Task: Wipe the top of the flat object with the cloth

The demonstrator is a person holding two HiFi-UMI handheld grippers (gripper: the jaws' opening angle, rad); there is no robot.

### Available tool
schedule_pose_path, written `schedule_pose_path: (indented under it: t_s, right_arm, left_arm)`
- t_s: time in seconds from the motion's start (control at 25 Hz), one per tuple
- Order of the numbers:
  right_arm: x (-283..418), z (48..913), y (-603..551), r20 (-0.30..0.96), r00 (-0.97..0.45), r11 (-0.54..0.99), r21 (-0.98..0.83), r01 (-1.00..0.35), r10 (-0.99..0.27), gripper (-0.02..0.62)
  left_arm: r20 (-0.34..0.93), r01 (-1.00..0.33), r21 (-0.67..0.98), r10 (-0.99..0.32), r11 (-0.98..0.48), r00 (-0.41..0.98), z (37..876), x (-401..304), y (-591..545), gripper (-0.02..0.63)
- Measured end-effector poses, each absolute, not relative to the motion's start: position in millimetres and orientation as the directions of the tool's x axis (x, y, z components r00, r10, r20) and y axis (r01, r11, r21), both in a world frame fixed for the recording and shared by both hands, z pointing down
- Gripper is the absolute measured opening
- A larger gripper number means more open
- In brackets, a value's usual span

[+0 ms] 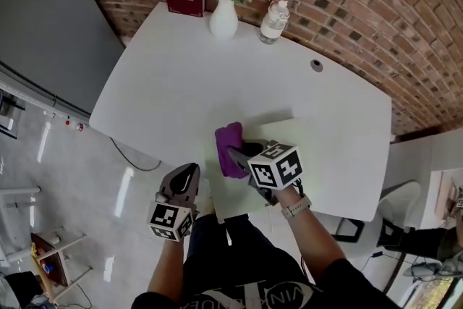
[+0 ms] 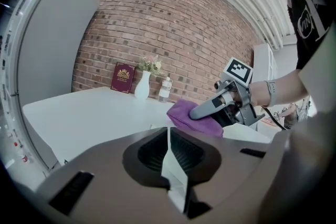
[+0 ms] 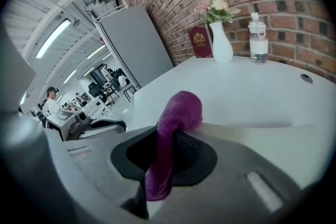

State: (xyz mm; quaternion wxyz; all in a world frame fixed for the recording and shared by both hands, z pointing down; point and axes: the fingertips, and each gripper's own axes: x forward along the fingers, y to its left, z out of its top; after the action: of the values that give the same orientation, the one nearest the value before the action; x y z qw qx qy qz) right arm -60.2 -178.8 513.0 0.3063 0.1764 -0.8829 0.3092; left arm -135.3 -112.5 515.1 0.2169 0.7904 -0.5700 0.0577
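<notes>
The cloth (image 1: 228,140) is pinched in the right tongs (image 1: 237,153) and set on the board (image 1: 333,163) by the surface's (image 1: 181,83) near edge. Wiping is judged barely begun. The left tongs (image 1: 189,173) are pressed together.

The room is bright and evenly lit. Long ceiling lamps (image 3: 52,38) give the light, and they leave pale streaks of glare on the glossy floor (image 1: 124,193). The white table (image 1: 181,83) is almost washed out, with only soft, weak shadows on it. All views bend strongly at the edges, so the brick wall (image 1: 347,3) curves like an arch. Both gripper views have black corners, and whatever is nearest to the lens there looks soft and out of focus.
</notes>
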Motion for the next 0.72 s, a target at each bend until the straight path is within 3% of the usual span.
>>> schedule_pose_path:
  t_s: [0.72]
  right_arm:
    - [91.6,521.7,-251.3,0.681,-0.672,0.628,-0.394,-0.671,-0.292,0.061]
  left_arm:
    - [0.366,-0.942,0.257,-0.881,-0.214,0.3,515.6,-105.2,-117.3,0.021]
